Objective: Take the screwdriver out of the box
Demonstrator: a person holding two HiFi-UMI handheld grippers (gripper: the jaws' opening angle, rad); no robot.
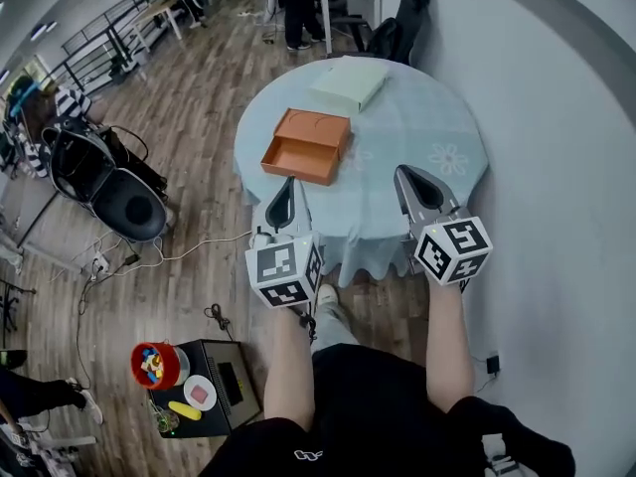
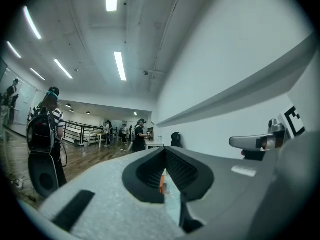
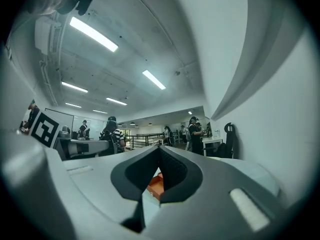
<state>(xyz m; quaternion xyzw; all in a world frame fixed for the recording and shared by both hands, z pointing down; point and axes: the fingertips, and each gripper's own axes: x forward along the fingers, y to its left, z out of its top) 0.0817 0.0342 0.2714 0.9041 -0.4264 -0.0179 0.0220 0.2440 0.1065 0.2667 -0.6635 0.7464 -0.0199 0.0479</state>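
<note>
The person is stretching both arms forward, side by side and well apart, with the left forearm (image 1: pixel 288 366) and the right forearm (image 1: pixel 449 351) bare. The left gripper (image 1: pixel 287 189) is pointing level and ahead, its jaws pressing together with nothing between them. The right gripper (image 1: pixel 405 177) is pointing the same way, its jaws likewise meeting and empty.
</note>
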